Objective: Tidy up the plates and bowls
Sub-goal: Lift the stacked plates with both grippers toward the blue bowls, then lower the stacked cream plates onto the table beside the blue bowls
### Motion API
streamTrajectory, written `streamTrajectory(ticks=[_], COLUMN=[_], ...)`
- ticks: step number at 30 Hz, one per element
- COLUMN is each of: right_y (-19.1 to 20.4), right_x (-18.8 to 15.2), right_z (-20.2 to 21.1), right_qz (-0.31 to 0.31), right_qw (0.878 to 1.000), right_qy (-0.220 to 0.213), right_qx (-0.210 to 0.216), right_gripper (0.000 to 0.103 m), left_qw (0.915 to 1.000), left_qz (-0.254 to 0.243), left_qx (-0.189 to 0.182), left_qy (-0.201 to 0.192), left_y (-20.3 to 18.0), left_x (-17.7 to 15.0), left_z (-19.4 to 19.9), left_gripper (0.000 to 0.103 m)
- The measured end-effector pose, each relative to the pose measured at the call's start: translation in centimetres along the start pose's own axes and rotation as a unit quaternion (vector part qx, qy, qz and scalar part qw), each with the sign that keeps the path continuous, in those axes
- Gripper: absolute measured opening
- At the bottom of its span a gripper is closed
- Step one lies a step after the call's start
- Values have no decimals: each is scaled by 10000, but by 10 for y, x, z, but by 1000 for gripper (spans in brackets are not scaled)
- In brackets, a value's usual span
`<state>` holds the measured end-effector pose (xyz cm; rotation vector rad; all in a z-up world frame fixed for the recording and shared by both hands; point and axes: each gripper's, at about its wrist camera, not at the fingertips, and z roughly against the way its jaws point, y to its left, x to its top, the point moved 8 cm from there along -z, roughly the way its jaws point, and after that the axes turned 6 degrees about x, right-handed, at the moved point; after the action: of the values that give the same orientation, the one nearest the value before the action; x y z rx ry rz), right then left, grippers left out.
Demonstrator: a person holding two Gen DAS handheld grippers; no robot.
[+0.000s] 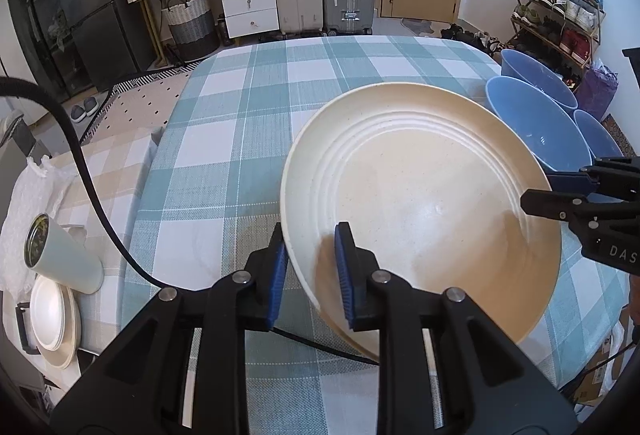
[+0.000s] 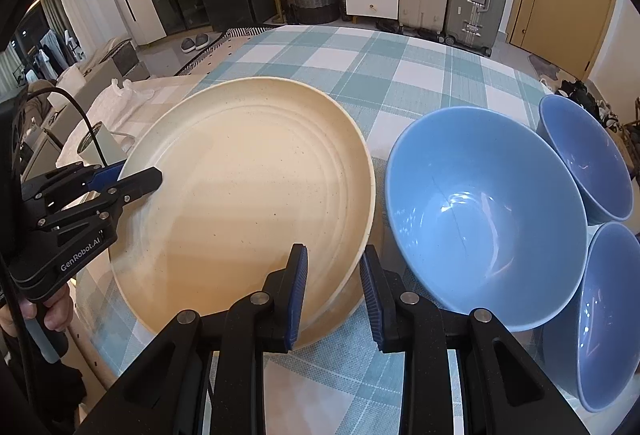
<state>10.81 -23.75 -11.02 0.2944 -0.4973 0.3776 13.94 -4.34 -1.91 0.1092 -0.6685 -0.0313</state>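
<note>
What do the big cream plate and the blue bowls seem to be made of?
Cream plate: matte, with fine dark specks and molded rings; probably wheat-straw plastic or melamine, possibly stoneware. Blue bowls: smooth, glossy, with sharp light reflections inside; likely glazed ceramic or glossy melamine.

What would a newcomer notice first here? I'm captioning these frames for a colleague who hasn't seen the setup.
The big cream plate dominates, tilted above the teal checked tablecloth, with the left gripper and right gripper each straddling its rim on opposite sides. Next, three blue bowls clustered just right of it. Far left, smaller white plates are stacked beside a pale cup.
</note>
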Motion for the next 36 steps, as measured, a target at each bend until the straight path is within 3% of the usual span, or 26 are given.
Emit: streamTrajectory(ticks=[10, 36], right_y=[6, 0], right_x=[-8, -23], right_z=[-13, -33], right_qz=[98, 379], right_qw=[9999, 9957], right_qy=[77, 159], right_qx=[-102, -828], right_gripper=[28, 29], left_qw=[9998, 9959], left_qz=[-73, -556], left_qx=[157, 710], left_qy=[-30, -53], left_y=[3, -18], left_x=[-6, -18], left_z=[-11, -49], left_gripper=[19, 21])
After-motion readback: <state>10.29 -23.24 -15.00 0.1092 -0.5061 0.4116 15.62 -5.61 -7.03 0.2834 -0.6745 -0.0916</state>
